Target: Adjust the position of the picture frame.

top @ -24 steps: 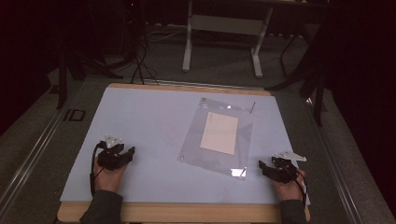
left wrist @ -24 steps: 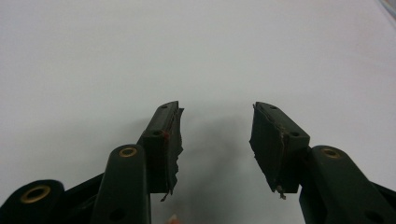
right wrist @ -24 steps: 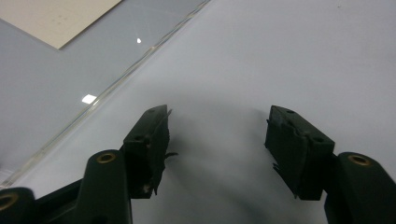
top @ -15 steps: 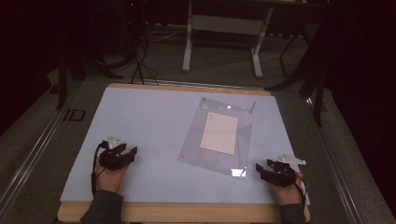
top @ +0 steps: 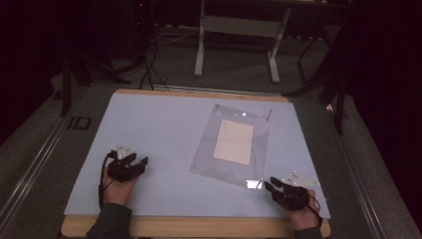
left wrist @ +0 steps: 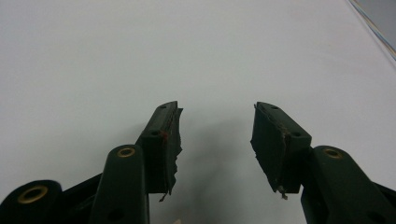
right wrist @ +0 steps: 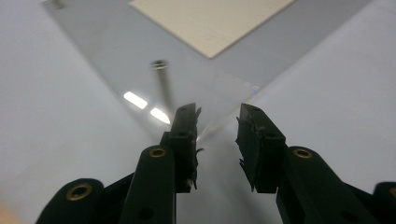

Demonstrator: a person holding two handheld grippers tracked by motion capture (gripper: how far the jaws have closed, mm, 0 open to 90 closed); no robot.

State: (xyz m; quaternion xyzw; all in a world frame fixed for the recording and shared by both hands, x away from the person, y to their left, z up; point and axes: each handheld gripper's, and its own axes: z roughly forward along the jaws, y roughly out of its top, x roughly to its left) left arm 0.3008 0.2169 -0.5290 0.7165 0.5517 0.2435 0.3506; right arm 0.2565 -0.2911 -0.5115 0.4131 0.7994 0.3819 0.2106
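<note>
A clear flat sheet (top: 205, 160) with a beige card (top: 234, 142) under or inside it lies right of centre on the pale table mat (top: 159, 124). Small metal studs mark its corners. My right gripper (top: 269, 185) rests at the front right with its jaws apart, its tips just short of the sheet's near corner. In the right gripper view the right gripper (right wrist: 217, 112) points at that corner of the sheet (right wrist: 116, 56); the card (right wrist: 215, 18) lies beyond, and nothing is pressed between the pads. My left gripper (top: 143, 165) sits at the front left, open and empty over bare mat, as the left gripper (left wrist: 215, 109) in its own view confirms.
The mat lies on a wooden table whose front edge (top: 199, 226) runs just behind both hands. Beyond the far edge stand a white frame's legs (top: 200, 55) and dark cables (top: 149, 74) on the floor. A metal rail (top: 35, 164) runs along the left side.
My right gripper has crept a little left toward the sheet's near corner. The left gripper and the sheet have stayed where they were.
</note>
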